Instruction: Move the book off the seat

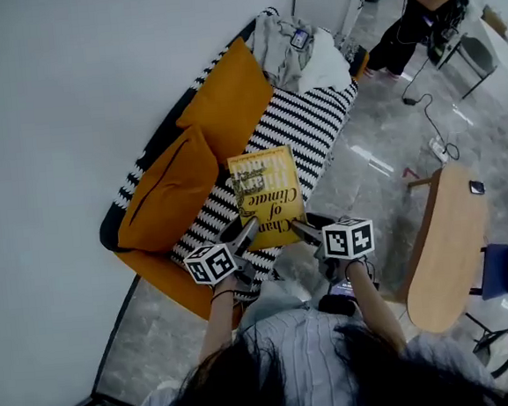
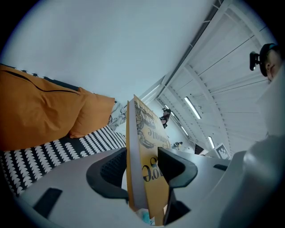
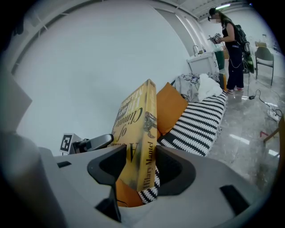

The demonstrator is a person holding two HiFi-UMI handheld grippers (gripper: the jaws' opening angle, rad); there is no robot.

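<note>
Both clamped on: left hand-held gripper [image 1: 246,231] at the yellow book's [image 1: 267,196] seven o'clock corner, right hand-held gripper [image 1: 303,230] at five o'clock, so the grip looks done, but the book is over the striped sofa seat [image 1: 313,117], carry-off yet to come.

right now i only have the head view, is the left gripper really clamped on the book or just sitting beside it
observer: clamped. In the left gripper view, the left gripper has a pad pressed on each cover of the book.
operator: and the right one
observer: same. In the right gripper view, the right gripper is shut on the book at the spine side, and the author's name on the spine sits right between its pads.
operator: is it bending between them
observer: no bend shows. In both gripper views the book runs straight out from the jaws.
</note>
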